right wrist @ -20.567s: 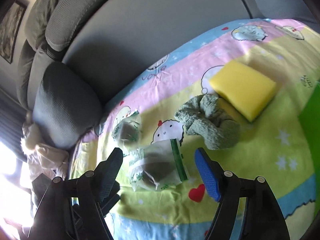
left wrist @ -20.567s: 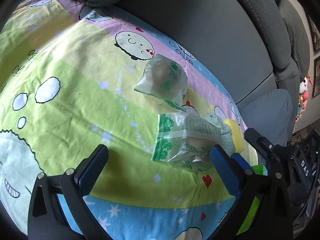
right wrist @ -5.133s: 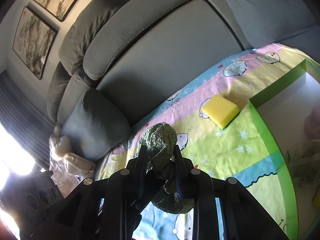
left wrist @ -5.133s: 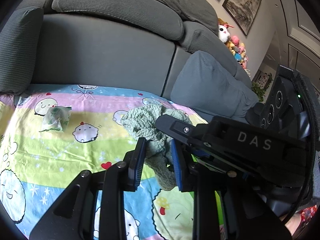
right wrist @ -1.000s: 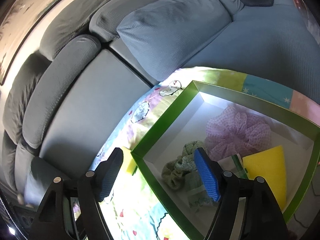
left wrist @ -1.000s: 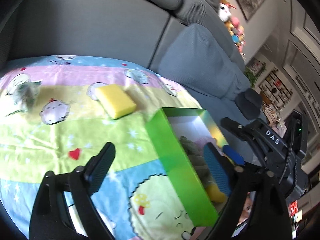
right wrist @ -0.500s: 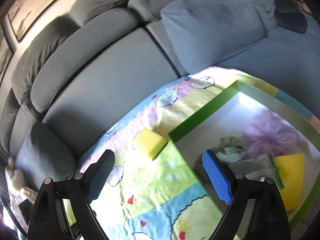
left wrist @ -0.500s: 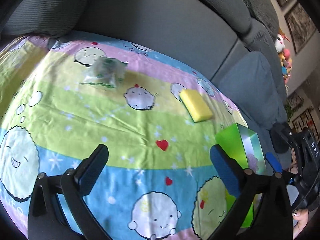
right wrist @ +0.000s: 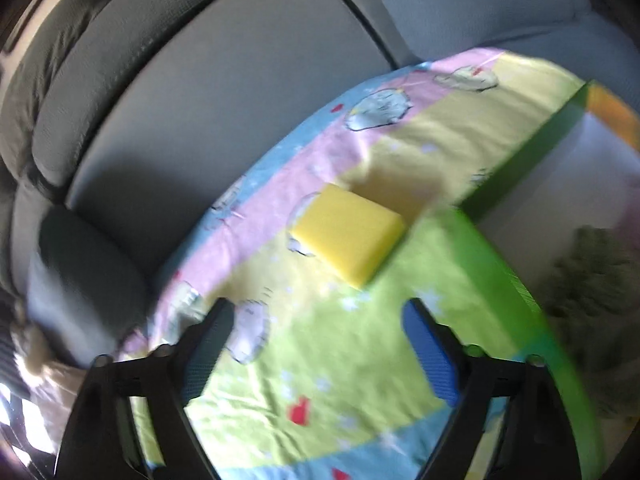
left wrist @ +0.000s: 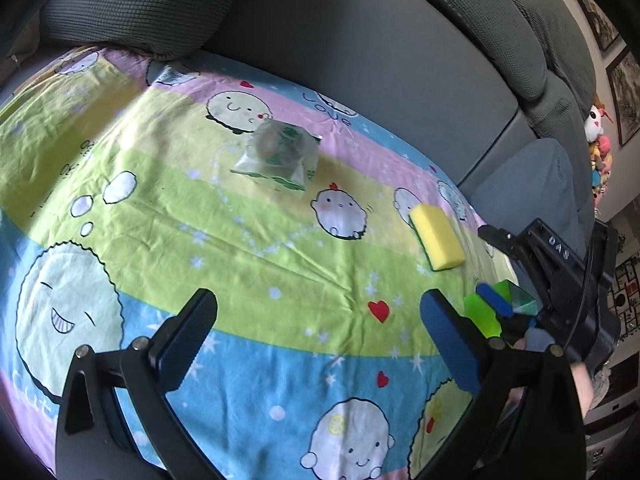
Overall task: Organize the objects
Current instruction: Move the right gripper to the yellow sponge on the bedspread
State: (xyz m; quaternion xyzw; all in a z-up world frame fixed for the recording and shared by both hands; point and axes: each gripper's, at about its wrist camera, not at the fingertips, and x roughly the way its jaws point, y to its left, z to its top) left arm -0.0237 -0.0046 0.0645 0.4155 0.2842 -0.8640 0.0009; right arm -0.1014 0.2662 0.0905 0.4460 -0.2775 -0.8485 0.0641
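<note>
Cartoon-printed cloth (left wrist: 248, 264) in pastel stripes covers the working surface, which is backed by a grey sofa (left wrist: 360, 52).

Nearest the left wrist camera, the left hand-held gripper (left wrist: 318, 334) stands at its widest, with nothing between the blue-padded fingers. The right hand-held gripper (right wrist: 318, 334) is also apart and empty; its jaws have just been closing somewhat. The right view is motion-blurred, so fine detail there is unreliable.

Progress, judged from the present layout:
1. The green box (right wrist: 500, 256), a rigid open tray with a pale interior, stands at the right edge of the cloth. It already contains a green knitted bundle (right wrist: 588, 264). Other contents cannot be resolved.
2. The yellow sponge (right wrist: 346, 236), a soft rectangular foam block with rounded edges, lies on the cloth just beside the box's near corner and is not yet stowed.
3. The clear plastic bag (left wrist: 278, 152), a crinkled glossy pouch with green print and a dark rounded item inside, lies further back, well apart from the box and near the sofa. It is not yet stowed.

Two loose items therefore remain. Both hand-held grippers point down at the cloth; the right one is aimed toward the sponge.
</note>
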